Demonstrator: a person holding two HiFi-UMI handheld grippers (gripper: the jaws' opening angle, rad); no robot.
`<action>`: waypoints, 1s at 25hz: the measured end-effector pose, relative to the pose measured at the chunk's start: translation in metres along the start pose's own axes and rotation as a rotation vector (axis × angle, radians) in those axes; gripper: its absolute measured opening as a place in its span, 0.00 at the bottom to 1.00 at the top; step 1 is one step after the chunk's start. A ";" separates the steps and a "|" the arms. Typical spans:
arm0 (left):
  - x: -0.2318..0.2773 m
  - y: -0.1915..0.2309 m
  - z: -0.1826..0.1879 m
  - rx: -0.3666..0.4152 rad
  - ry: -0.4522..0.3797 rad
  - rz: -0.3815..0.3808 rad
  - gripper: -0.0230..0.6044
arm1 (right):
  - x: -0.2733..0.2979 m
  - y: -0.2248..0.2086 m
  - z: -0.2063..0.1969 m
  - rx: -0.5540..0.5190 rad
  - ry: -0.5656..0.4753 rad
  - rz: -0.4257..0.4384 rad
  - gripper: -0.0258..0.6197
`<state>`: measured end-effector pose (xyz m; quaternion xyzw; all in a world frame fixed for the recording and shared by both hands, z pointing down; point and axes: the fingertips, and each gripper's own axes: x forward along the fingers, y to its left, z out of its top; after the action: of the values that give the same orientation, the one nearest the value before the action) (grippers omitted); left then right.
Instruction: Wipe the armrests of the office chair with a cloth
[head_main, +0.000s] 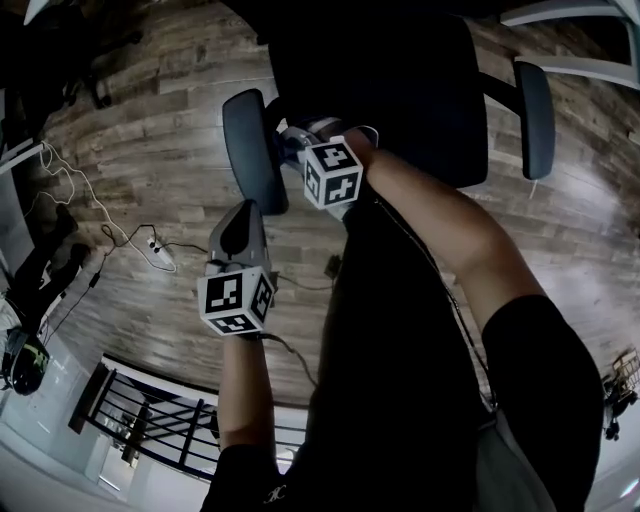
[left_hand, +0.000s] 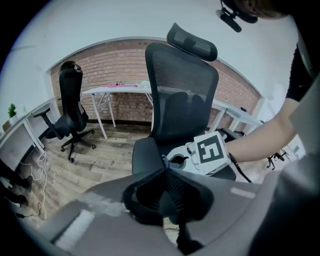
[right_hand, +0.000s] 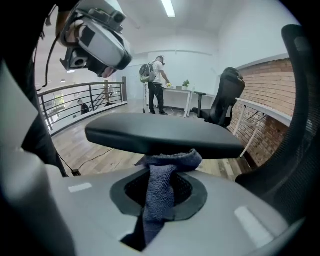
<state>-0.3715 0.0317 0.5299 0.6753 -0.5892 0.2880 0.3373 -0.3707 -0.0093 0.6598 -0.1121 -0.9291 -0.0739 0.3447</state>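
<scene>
Wood floor (head_main: 150, 130), right gripper (right_hand: 165, 172) pinching crumpled blue-grey cloth (right_hand: 159, 197) against armrest (right_hand: 160, 135), left gripper (left_hand: 164, 172) closed.

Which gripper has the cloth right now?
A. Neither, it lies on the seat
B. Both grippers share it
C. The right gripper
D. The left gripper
C: the right gripper is shut on the blue cloth, whose bunched top sits against the armrest, while the left gripper has its jaws together with nothing between them.
</scene>
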 end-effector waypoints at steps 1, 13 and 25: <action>0.000 0.002 0.001 0.002 0.000 0.001 0.05 | 0.005 -0.003 0.002 -0.005 0.000 0.000 0.11; 0.001 0.016 -0.006 -0.024 0.024 -0.004 0.05 | 0.049 -0.025 -0.031 0.008 0.150 0.041 0.11; -0.006 0.022 -0.027 -0.062 0.040 0.007 0.05 | 0.091 -0.055 -0.084 0.177 0.218 0.066 0.11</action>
<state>-0.3943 0.0549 0.5446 0.6565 -0.5935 0.2841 0.3688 -0.3997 -0.0656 0.7792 -0.1028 -0.8849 0.0081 0.4542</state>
